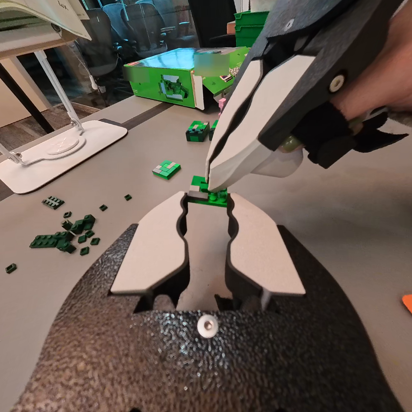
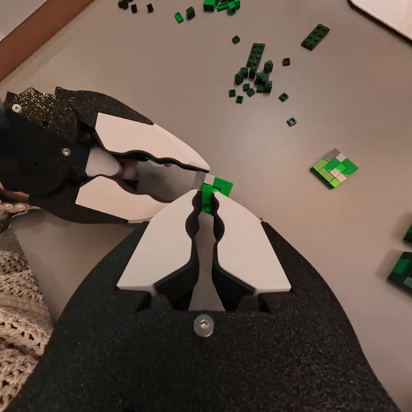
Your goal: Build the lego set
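Your right tongs (image 2: 204, 194) cover much of the green plate (image 2: 225, 183). At the frame's right edge, two green assemblies (image 2: 404, 276) are cut off.

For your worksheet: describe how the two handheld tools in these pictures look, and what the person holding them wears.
Both the left tool and the right tool have a black, grainy, speckled body with a silver screw at its centre. Each carries two white-faced fingers that taper to a point, with wavy black inner edges. A beige open-knit sleeve shows at the picture's edge.
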Demonstrator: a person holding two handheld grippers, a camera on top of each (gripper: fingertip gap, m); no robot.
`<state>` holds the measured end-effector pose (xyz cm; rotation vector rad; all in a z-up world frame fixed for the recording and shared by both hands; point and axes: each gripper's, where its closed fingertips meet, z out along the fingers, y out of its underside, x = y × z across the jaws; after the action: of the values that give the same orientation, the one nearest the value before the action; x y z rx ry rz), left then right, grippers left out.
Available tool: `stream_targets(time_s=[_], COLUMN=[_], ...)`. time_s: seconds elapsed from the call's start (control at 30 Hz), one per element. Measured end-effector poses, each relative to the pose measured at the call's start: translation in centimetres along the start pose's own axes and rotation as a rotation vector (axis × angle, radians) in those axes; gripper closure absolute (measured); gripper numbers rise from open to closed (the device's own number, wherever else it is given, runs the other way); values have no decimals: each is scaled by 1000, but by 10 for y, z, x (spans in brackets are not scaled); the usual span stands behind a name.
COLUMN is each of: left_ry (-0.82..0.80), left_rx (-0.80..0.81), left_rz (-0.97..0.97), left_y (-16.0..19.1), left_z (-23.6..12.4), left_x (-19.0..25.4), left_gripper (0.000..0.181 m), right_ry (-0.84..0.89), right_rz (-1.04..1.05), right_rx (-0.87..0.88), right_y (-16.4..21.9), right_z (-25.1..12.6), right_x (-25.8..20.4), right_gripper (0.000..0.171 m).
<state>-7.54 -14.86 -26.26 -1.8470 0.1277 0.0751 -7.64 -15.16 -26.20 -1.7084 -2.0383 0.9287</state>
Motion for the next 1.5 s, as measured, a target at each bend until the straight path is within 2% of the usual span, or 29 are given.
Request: stream_targets(time_s=[0.23,0.4,0.53,0.63,0.73,0.83,1.0,1.13,1.3,1.5], left_ry=[-1,1,4,8,27,86,208,301,333,341], left_rx=[0,4,8,15,26,47,79,79,70,66], left_rz=[-2,-8,-22,-36,-56,-103,-190,-236,-243,-255], left_y=[0,-1,-1,-2,-3,-6,-11,-11,-10,-10], left_z=[0,0,-1,-2,-3,-6,-11,-11,-10,-10], left_x=[0,0,-1,-3,-5,-6,-1,10,15,15], left_gripper=[149,149,149,149,148,149,149,149,149,149], right_ry=[2,-14,-50,-98,-99,-38,238,439,543,603], right_rz=[2,12,17,-25,-143,-372,-892,-1173,-1298,-1330], right_rx=[-6,11,64,145,233,277,281,299,308,286], right_y=[0,-1,-5,-10,-10,-1,13,7,4,4], right_z=[1,-1,-8,-18,-31,-38,-27,-17,-9,-5], right_x=[-1,-3,-6,-9,-7,-4,-6,-13,-13,-9], right_gripper=[164,157,154,145,136,125,115,123,140,147])
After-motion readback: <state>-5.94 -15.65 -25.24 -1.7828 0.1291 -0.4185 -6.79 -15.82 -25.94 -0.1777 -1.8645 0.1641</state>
